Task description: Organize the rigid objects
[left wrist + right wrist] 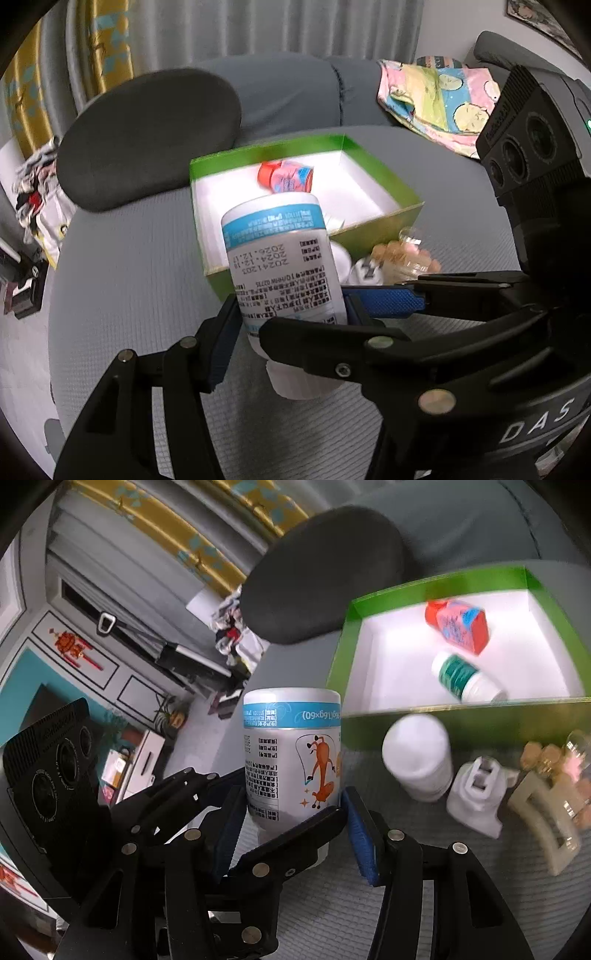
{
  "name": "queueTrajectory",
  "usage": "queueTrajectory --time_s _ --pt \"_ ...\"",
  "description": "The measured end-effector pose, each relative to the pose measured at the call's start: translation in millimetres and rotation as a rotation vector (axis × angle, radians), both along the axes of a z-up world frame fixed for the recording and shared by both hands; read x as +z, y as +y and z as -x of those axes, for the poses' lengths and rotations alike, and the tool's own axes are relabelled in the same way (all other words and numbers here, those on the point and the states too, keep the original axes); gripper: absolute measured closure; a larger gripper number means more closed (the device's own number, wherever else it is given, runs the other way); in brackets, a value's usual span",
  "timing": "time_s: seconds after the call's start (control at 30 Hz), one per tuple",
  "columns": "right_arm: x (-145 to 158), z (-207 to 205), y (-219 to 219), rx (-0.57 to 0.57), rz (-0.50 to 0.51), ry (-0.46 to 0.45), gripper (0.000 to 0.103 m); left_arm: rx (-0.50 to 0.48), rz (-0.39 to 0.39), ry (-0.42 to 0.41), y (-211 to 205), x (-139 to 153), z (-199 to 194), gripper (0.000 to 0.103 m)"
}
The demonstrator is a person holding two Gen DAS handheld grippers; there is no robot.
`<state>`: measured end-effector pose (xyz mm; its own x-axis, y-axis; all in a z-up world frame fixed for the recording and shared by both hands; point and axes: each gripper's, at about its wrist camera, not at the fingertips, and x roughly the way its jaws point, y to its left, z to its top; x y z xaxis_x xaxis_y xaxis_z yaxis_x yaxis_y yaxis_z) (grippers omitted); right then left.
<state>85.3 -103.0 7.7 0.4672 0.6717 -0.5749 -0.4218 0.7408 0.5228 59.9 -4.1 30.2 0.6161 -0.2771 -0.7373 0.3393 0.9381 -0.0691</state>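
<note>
A white bottle (284,258) (291,753) with a blue band and printed label hangs upside down, its cap lowest, above the grey cushioned surface. My left gripper (288,321) and my right gripper (293,823) are both shut on it, blue pads pressed on opposite sides of its body. Just behind it sits the green box (266,147) (436,579) with a white inside. A red bottle (286,177) (458,626) and a green-and-white bottle (465,677) lie in the box.
In front of the box stand a plain white bottle (419,760), a white plug adapter (476,794), a pale hair claw (550,823) and small corked glass jars (554,760). A dark cushion (147,136) lies behind left, a patterned cloth (436,99) behind right.
</note>
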Motion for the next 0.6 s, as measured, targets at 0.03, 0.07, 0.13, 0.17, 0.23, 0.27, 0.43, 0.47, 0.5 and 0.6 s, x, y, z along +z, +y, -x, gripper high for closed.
queueTrajectory --time_s 0.03,0.07,0.13,0.17,0.23,0.27,0.43,0.47,0.5,0.6 --pt "5.6 -0.4 -3.7 -0.005 -0.002 -0.011 0.048 -0.003 0.000 -0.009 -2.6 3.0 -0.5 0.048" --pt "8.9 -0.9 -6.5 -0.008 -0.003 -0.019 0.048 -0.007 -0.001 -0.019 -5.9 7.0 -2.3 0.048" --pt "17.4 -2.3 -14.3 -0.019 -0.008 -0.037 0.048 -0.014 0.000 -0.035 -12.7 13.8 -7.8 0.048" --pt "20.5 -3.7 -17.1 -0.024 -0.010 -0.042 0.048 -0.017 0.001 -0.039 -15.0 15.8 -10.4 0.048" --pt "27.2 -8.0 -24.0 -0.038 -0.014 -0.056 0.048 -0.024 0.005 -0.048 -22.2 20.7 -17.9 0.048" --pt "29.0 -9.5 -27.5 -0.042 -0.015 -0.060 0.048 -0.028 0.005 -0.052 -25.9 23.6 -20.7 0.048" --pt "38.8 -21.3 -45.7 -0.065 -0.022 -0.078 0.048 -0.044 0.009 -0.064 -41.5 32.5 -36.4 0.048" --pt "40.6 -24.8 -48.3 -0.070 -0.023 -0.081 0.048 -0.045 0.010 -0.064 -43.9 33.2 -39.1 0.048" --pt "42.1 -28.5 -50.9 -0.073 -0.024 -0.082 0.048 -0.046 0.012 -0.065 -46.7 33.7 -42.1 0.048" --pt "45.1 -37.9 -57.4 -0.081 -0.024 -0.085 0.048 -0.050 0.015 -0.065 -52.8 34.8 -51.8 0.048"
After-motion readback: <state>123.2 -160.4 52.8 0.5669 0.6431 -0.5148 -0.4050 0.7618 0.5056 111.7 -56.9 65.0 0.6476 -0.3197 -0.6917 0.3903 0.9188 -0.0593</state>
